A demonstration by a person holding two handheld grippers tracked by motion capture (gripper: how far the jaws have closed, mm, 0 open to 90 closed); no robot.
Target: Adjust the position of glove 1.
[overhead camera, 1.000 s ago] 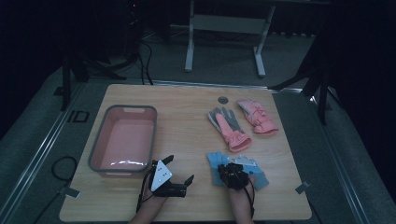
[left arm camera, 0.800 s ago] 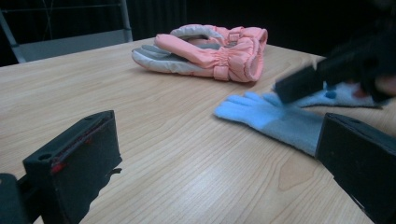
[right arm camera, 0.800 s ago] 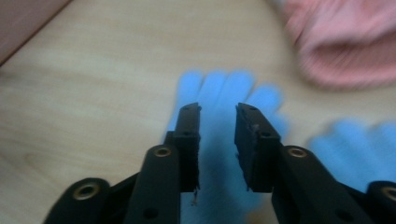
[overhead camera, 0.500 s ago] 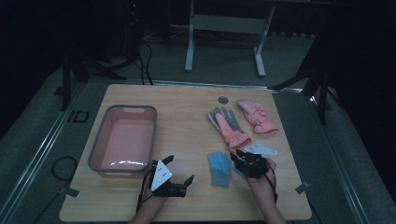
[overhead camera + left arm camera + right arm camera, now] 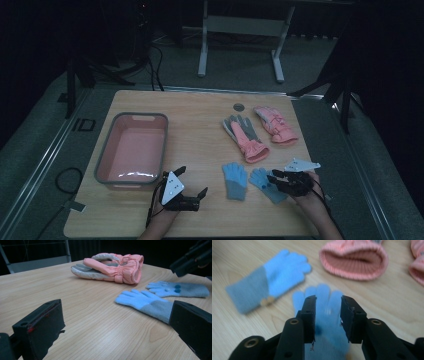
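1. A wooden table [image 5: 200,115] seen from above in a dim room, with a person's two forearms entering from the bottom edge, each hand holding a black two-jaw claw.

2. The right claw [image 5: 276,179] sits at the lower right of the high view. Its jaws have just been opening and now stand partly apart, pressing on nothing.

3. In the right claw's own view, a blue glove [image 5: 324,315] lies flat on the table right under the jaws. Its fingers point toward the top of the frame and show in the gap between the two jaws. The glove is blurred.

4. In the high view this glove [image 5: 267,184] lies at the lower right, with the claw over its cuff end.

5. A second blue glove [image 5: 235,179] lies just to the left of the first, close by but apart from it, fingers pointing up the frame.

6. The left claw [image 5: 192,190] rests at the lower centre-left, with its jaws wide apart and empty. In its own view the two blue gloves lie ahead at the right.

7. A pair of pink and grey winter gloves [image 5: 260,131] lies at the upper right of the table, above the blue ones.

8. A pink tub [image 5: 107,155] with a grey rim stands at the left.
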